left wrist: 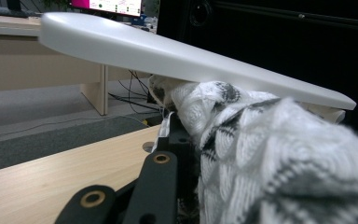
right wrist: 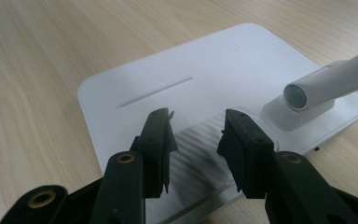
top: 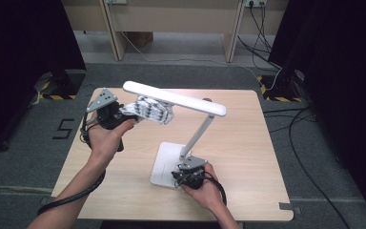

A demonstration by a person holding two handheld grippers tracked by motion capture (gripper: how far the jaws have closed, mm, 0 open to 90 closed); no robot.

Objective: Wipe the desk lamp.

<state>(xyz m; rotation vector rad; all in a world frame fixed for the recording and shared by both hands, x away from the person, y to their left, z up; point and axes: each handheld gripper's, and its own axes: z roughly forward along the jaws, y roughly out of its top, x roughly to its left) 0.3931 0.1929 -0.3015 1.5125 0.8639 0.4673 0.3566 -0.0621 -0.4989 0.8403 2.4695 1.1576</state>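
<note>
- Where the worktop (top: 124,191) fills the middle of the high view, we see a white desk lamp (top: 181,143) standing right of centre, its flat base (right wrist: 205,79) on the wood, its stem (top: 198,133) leaning up to the right and its long head (top: 174,98) reaching toward the upper left.
- Under that head we find a white cloth with dark checks (top: 150,109), pressed against the head's underside in the left gripper view.
- Our left tongs (top: 124,114) are clenched on the cloth at centre left of the high view, held in the left hand (top: 105,138).
- Our right tongs (right wrist: 196,135) stand released, jaws apart over the near ridged edge of the base, with the stem's round hinge (right wrist: 296,95) at the right of that view; the right hand (top: 205,191) holds them at lower centre.
- Beyond the worktop we see grey floor (top: 28,152), cables (top: 305,157) and pale furniture legs (top: 116,38).
</note>
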